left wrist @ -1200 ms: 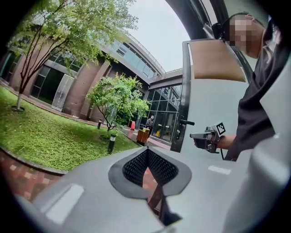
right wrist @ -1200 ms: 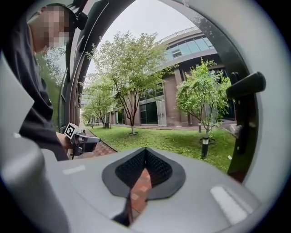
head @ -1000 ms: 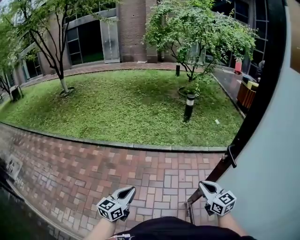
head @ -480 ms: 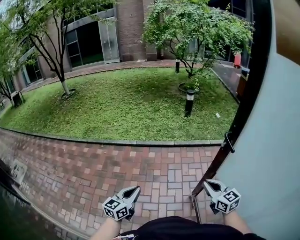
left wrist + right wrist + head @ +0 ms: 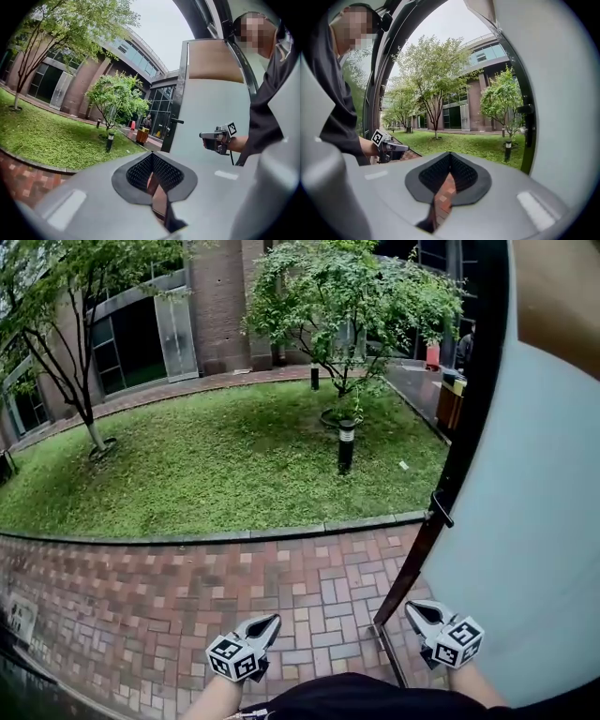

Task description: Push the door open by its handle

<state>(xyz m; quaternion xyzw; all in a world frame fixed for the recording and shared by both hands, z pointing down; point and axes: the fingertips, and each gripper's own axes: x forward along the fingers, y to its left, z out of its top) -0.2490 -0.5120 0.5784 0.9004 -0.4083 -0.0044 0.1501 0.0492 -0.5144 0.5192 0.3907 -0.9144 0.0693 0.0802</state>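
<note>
The grey door [image 5: 525,521] with a dark edge stands open at the right, swung outward over the brick path. Its dark lever handle [image 5: 439,509] sticks out from that edge, well above and ahead of both grippers. My left gripper [image 5: 272,621] hangs low near my body over the bricks, shut and empty. My right gripper [image 5: 413,607] is level with it, beside the door's bottom corner, shut and empty, touching nothing. The left gripper view shows the door [image 5: 211,117], the handle [image 5: 177,121] and the right gripper [image 5: 213,137]. In the right gripper view the handle [image 5: 526,110] is far ahead.
A red brick path [image 5: 187,596] runs across in front, edged by a stone kerb [image 5: 281,533]. Beyond lies a lawn [image 5: 216,456] with a short lamp post [image 5: 346,442] and trees [image 5: 347,296]. A bin [image 5: 450,401] and a distant person [image 5: 464,345] stand past the door.
The lawn, trees and lamp post have slid left in the head view, and the door edge now stands steeper. Both grippers stay low and shut, nearly where they were.
</note>
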